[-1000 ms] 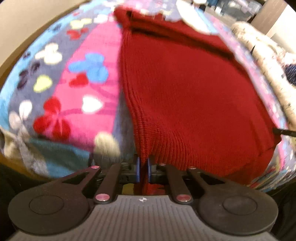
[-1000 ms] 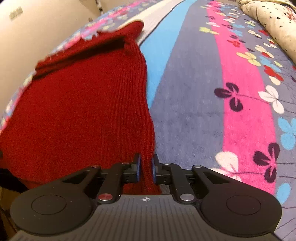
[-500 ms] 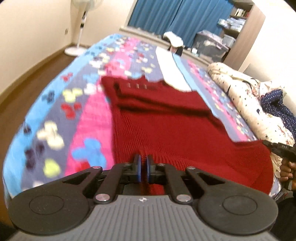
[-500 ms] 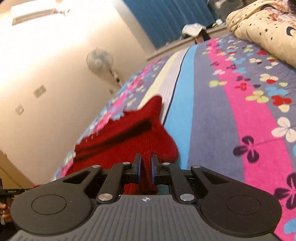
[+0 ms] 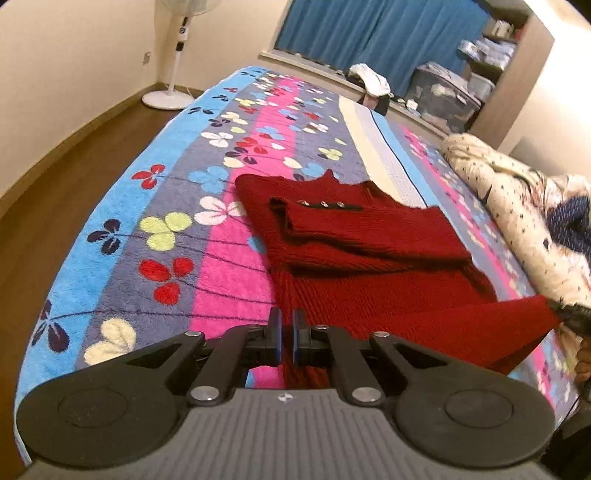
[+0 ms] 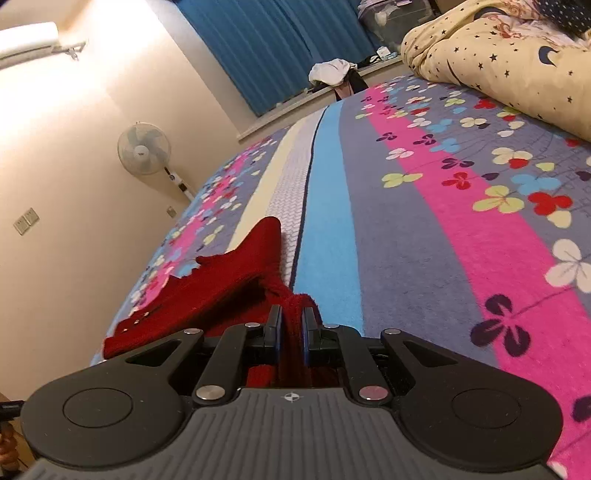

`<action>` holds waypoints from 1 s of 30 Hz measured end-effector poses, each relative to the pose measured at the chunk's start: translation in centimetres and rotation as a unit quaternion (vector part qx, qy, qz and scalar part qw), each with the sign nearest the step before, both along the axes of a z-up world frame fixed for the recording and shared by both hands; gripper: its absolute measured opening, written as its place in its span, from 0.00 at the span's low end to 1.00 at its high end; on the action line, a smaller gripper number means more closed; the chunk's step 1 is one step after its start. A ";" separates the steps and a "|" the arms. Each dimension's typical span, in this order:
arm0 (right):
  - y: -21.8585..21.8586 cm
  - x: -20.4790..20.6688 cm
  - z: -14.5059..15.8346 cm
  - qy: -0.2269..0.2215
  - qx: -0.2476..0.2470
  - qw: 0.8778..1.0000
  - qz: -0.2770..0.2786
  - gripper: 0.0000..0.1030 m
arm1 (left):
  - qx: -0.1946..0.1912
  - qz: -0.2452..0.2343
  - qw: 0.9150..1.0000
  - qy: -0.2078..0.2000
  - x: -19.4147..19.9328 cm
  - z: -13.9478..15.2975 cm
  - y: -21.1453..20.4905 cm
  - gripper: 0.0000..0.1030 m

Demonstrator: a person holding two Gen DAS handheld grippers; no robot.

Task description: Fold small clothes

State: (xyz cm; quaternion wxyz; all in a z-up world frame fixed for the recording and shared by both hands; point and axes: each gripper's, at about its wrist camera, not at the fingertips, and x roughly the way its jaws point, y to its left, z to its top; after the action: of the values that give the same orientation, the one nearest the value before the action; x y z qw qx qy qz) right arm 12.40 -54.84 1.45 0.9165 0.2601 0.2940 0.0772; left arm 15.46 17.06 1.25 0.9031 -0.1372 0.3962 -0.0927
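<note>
so the red knit sweater (image 5: 354,240) is lying on the bed (image 5: 122,229), on that striped blanket with the clover flowers, roughly mid-bed toward the near edge. both sleeves look folded in across the chest, and one cuff with a row of little metal buttons (image 5: 321,203) sits on top. the left claw (image 5: 287,338) is clamped down on the near hem at the sweater's left corner, fingers almost together with red knit pinched between them. the right claw (image 6: 291,332) is doing the same on the other corner, a bunched bit of red knit poking up between its fingers (image 6: 275,332). in the left wrist view the hem stretches across to the right edge of the frame, lifted off the blanket there, and you can just make out the other claw as a blurry dark thing. upper part of the sweater is flat on the bed. other stuff around: a standing fan (image 6: 144,149) by the cream wall, blue curtains (image 5: 354,33) at the far end, a rumpled cream duvet with stars and moons (image 6: 509,59) along the right side of the bed, and some white clothes heaped on the ledge (image 5: 369,75) past the foot.
</note>
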 end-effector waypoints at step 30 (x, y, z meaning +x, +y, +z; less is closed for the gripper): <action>-3.9 7.0 -4.3 0.073 -0.006 0.996 -0.055 0.39 | 0.057 -0.094 0.991 0.079 3.2 -3.9 -1.2 0.72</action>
State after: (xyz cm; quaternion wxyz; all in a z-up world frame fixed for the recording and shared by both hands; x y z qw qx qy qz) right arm 19.42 -58.76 -2.86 0.8969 0.2756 0.3457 0.0061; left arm 18.67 15.88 -2.69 0.8625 -0.0543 0.4822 -0.1435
